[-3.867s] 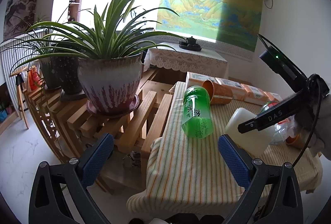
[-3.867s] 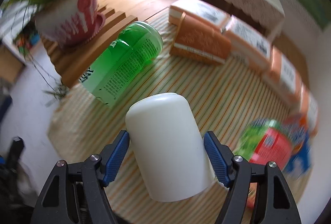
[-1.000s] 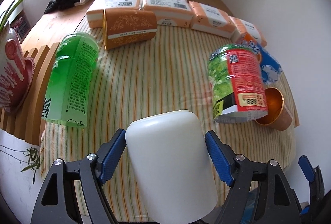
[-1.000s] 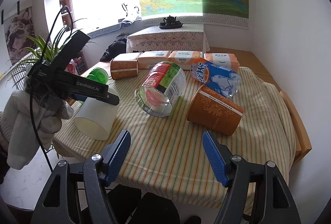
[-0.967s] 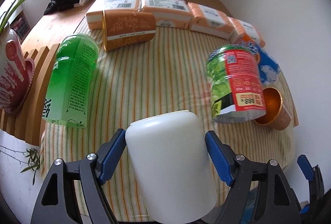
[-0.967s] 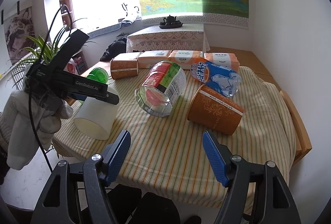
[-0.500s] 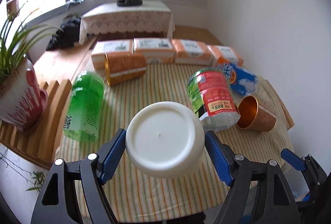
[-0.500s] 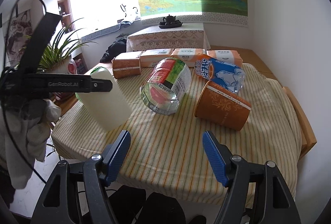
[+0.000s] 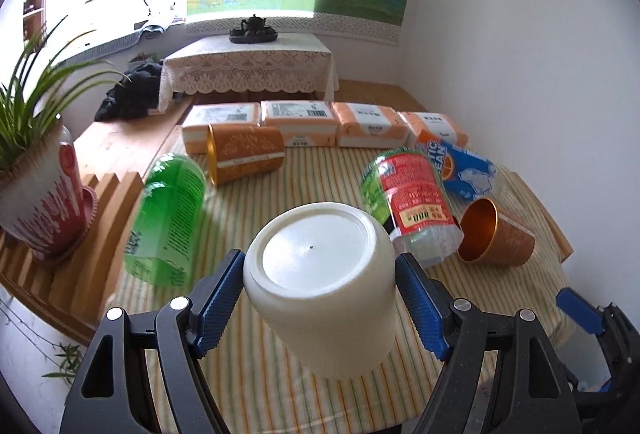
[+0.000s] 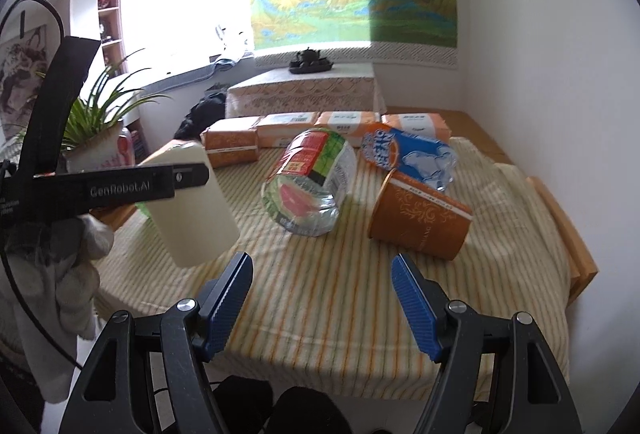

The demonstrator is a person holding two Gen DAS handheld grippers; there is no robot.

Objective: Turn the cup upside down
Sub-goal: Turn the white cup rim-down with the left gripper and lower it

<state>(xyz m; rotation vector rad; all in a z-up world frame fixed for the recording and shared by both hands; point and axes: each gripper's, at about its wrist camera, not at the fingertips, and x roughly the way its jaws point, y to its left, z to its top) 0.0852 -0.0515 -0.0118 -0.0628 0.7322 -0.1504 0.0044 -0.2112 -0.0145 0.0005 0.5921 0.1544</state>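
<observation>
My left tool (image 9: 320, 292) grips the white cup (image 9: 322, 284), base tilted up and away, mouth angled toward the striped surface (image 9: 280, 185) below; my right tool (image 10: 322, 294) hangs open, empty.

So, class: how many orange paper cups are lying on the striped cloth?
2. One cup lies by the packs at the back left; the other cup lies at the right, beside the red-labelled bottle. More may be hidden.

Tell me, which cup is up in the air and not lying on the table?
The white cup. The left gripper holds it off the striped tablecloth, base up, while both orange paper cups lie sideways.
</observation>
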